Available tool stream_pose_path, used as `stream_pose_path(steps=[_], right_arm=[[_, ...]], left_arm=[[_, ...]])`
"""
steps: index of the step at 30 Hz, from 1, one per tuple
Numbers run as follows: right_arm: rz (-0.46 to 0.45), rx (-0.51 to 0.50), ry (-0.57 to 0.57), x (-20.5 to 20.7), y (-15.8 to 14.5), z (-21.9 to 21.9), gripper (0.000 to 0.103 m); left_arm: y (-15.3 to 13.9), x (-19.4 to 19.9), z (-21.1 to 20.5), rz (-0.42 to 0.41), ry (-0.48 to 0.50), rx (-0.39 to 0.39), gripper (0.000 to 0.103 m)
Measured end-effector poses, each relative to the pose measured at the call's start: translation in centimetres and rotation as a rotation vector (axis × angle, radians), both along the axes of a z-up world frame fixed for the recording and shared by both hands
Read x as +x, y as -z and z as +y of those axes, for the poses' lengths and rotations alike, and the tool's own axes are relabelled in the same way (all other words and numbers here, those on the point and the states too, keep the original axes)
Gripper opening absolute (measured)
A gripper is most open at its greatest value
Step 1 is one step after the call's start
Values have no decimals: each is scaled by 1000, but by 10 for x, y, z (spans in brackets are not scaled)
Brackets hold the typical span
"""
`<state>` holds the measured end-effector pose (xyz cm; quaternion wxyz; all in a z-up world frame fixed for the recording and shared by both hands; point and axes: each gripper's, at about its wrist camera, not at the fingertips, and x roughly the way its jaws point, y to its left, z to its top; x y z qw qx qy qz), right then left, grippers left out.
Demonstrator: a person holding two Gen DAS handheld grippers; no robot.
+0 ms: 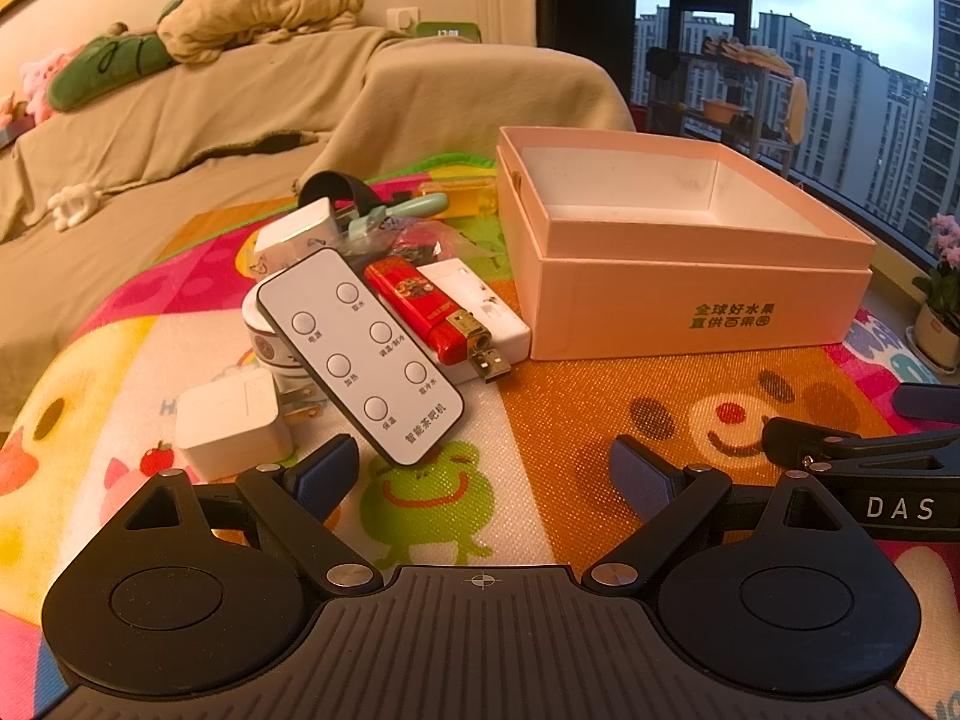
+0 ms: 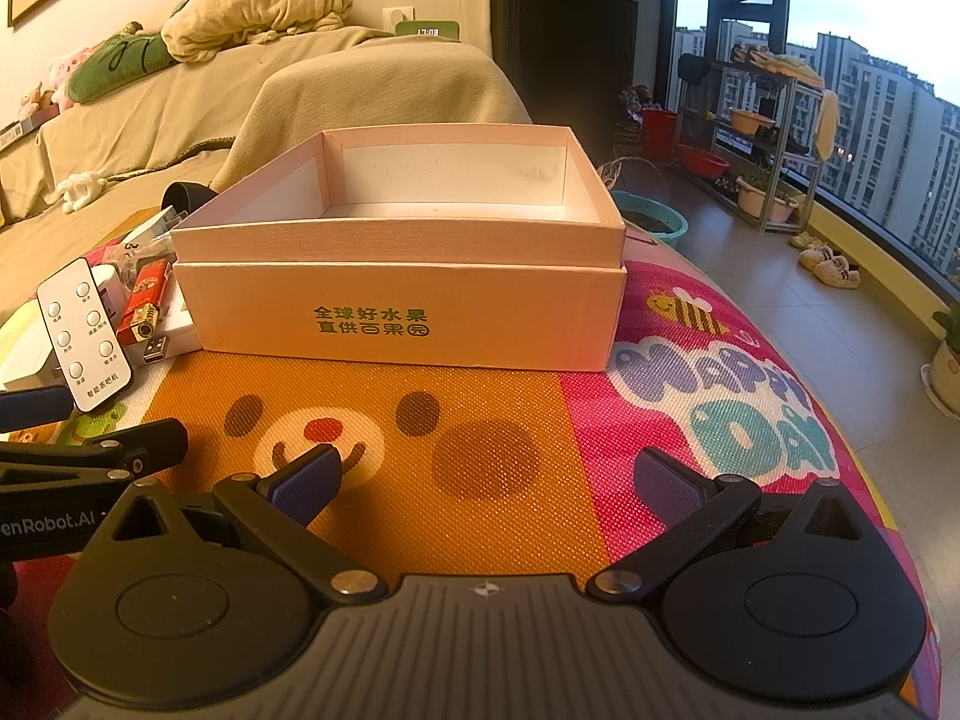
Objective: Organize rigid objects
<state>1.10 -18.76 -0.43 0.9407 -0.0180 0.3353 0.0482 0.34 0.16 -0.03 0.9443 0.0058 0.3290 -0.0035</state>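
A beige-covered sofa (image 1: 240, 114) runs behind the colourful play mat's (image 2: 510, 438) far edge, with a crumpled beige blanket (image 1: 264, 6) and green plush (image 1: 108, 69) on top. Right of the mat, a metal rack (image 2: 756, 138) holding basins stands by the window (image 2: 870, 60), slippers (image 2: 831, 267) on the floor nearby.

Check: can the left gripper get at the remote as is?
Probably yes. The left gripper is open and empty, and the remote lies on top of the pile just ahead of its left finger, uncovered. It needs a slight shift left.
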Motion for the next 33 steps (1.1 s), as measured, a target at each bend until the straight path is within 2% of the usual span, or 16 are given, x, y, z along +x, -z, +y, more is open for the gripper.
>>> stream_pose_path(steps=[8,12,14,15,16,20,22,27,29,32,33], right_arm=[[4,11,0,1,1,-1,103],[46,7,-25,6,-4,-2,103],[74,3,-39,10,-6,-2,103],[84,3,-43,11,-7,-3,103],[88,-1,-47,11,-7,-2,103],[89,-11,-49,12,-8,-1,103],[89,-12,-50,12,-8,-1,103],[91,-13,-62,11,-8,-2,103],[90,-10,-68,11,-8,-3,103],[84,-11,-68,10,-8,-3,103],[83,-10,-68,10,-7,-3,103]], left_arm=[[-1,0,0,1,0,-2,95],[0,-1,-1,-1,-2,-6,94],[-2,-3,4,-17,-27,-31,87],[-3,-7,9,-29,-49,-53,79],[-4,-10,14,-42,-77,-82,76],[-10,-9,34,-78,-191,-190,76],[-13,-1,39,-80,-216,-224,76],[-12,25,44,-74,-227,-229,78],[-9,31,49,-65,-231,-233,74],[-6,31,58,-92,-197,-263,53],[-6,28,61,-98,-173,-278,37]])
